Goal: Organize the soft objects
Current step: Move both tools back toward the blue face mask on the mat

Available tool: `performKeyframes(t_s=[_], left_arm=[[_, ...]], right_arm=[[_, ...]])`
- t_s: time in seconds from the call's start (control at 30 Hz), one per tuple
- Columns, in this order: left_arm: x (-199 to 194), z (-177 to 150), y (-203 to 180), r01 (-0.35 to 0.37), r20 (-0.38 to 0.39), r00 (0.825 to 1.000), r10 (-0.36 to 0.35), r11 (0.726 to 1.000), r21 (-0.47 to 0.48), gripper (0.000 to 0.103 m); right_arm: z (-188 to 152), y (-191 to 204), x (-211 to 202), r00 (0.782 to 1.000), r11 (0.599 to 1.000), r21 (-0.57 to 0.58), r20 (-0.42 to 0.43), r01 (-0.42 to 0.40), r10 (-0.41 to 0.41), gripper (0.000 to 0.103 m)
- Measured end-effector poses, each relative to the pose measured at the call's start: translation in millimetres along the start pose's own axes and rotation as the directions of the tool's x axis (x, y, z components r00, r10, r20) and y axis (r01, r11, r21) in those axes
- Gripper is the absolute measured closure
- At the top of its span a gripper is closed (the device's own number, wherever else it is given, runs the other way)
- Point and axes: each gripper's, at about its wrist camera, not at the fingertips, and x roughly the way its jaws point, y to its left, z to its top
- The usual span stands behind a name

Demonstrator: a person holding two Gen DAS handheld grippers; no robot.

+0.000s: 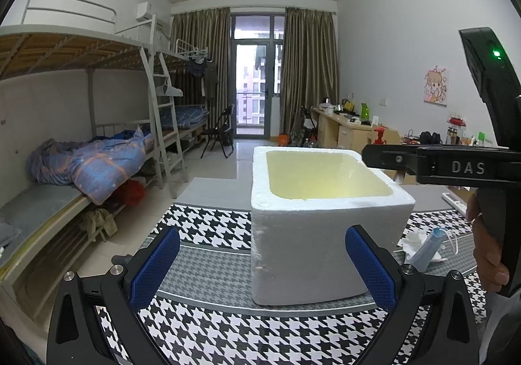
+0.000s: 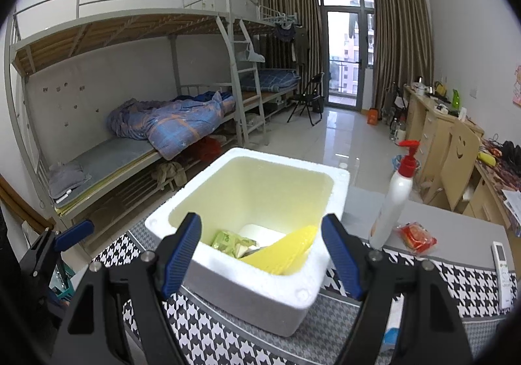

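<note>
The white foam box (image 2: pixel 260 283) is set on the worktop (image 2: pixel 456 231), on a black-and-white checked cloth (image 2: pixel 228 342), and some soft things are already inside it: a yellow sponge-like piece (image 2: pixel 286 254), a small green packet (image 2: pixel 228 239) and something white under them that cannot be made out well. The right tool (image 2: pixel 260 254) is held over the near edge of the box with its blue pads (image 2: pixel 182 251) wide apart, and nothing is held in it. The left tool (image 1: pixel 262 267) is held low beside the box, also wide apart and with nothing in it. More soft things are left outside: a blue face mask (image 1: pixel 426 247) lying on crumpled white tissue (image 1: pixel 413 239) just beside the box, and a red squashy packet (image 2: pixel 416 236) near a tall white pump bottle (image 2: pixel 394 198). The next soft thing should probably be pinched gently in its middle, lifted clear of the thick rim, and let go only when it is well over the hole. The bottle looks easy to knock over, so it should be passed with care. The box is thick, light and crumbly, with rounded corners and a pale yellow inside. The mask is thin, floppy and folded, with stringy loops. The tissue is light and would be blown or dragged easily.
</note>
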Motion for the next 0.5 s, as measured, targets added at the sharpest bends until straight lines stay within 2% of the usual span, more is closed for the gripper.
performKeyframes(t_s=[0.5], left_arm=[[-1.8, -2.9, -18.0, 0.053, 0.007, 0.999, -0.053, 0.998, 0.032, 0.001]], right_arm=[[-22.4, -26.4, -25.9, 0.998, 0.997, 0.068, 0.052, 0.022, -0.026, 0.023]])
